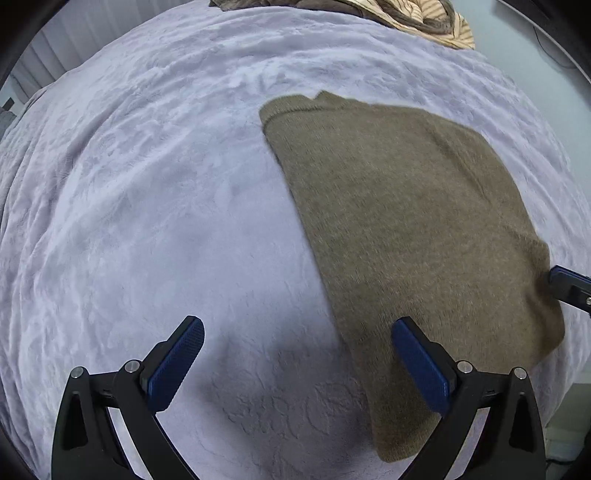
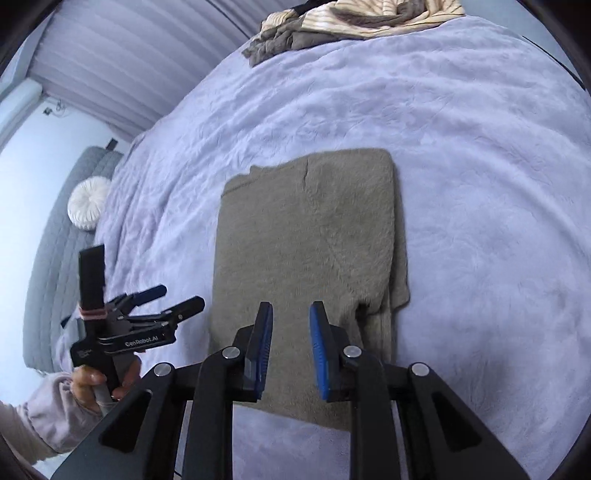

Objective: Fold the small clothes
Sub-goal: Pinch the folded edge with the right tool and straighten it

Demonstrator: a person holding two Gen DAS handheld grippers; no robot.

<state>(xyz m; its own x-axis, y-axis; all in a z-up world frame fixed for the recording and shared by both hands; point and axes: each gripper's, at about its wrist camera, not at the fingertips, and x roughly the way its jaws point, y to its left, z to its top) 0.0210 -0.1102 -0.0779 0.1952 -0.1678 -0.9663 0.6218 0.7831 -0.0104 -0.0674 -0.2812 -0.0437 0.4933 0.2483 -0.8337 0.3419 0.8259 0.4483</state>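
An olive-brown knitted garment [image 1: 406,229] lies folded into a rectangle on the lavender bedspread [image 1: 155,206]; it also shows in the right wrist view [image 2: 306,243]. My left gripper [image 1: 297,328] is open wide and empty, held above the bedspread at the garment's near left edge. It also shows in the right wrist view [image 2: 177,299], held in a hand. My right gripper [image 2: 291,314] is open with a narrower gap, empty, over the garment's near end. One of its fingertips [image 1: 565,275] shows at the garment's right edge in the left wrist view.
A pile of striped and brown clothes [image 2: 332,26] lies at the bed's far edge, also in the left wrist view [image 1: 417,18]. A grey quilted bench [image 2: 55,266] with a white round cushion [image 2: 88,203] stands left of the bed.
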